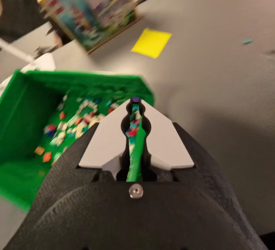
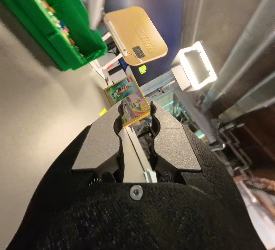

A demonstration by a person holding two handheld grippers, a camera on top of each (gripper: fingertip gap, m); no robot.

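My left gripper [image 1: 135, 100] is shut on a small purple brick [image 1: 136, 99] pinched at its fingertips. It hangs over the right edge of a green bin [image 1: 26, 108] that holds several loose coloured bricks [image 1: 62, 129]. My right gripper [image 2: 136, 107] is open and empty, held above the table and pointing toward a colourful toy box [image 2: 126, 98] that stands at the table's far edge. The green bin also shows in the right wrist view [image 2: 62, 39], off to the upper left and apart from the right gripper.
The toy box [image 1: 92, 15] stands on the grey table [image 1: 208, 79] behind the bin. A yellow paper square [image 1: 151, 42] lies beside it, also seen small in the right wrist view [image 2: 103, 111]. A small teal piece [image 1: 247, 41] lies far right. A wooden side table [image 2: 136, 34] stands beyond the table. Tip to tip, the grippers are about 20 cm apart. My left tips are about 30 cm from the small teal piece [image 1: 247, 41], my right tips only 15 cm.
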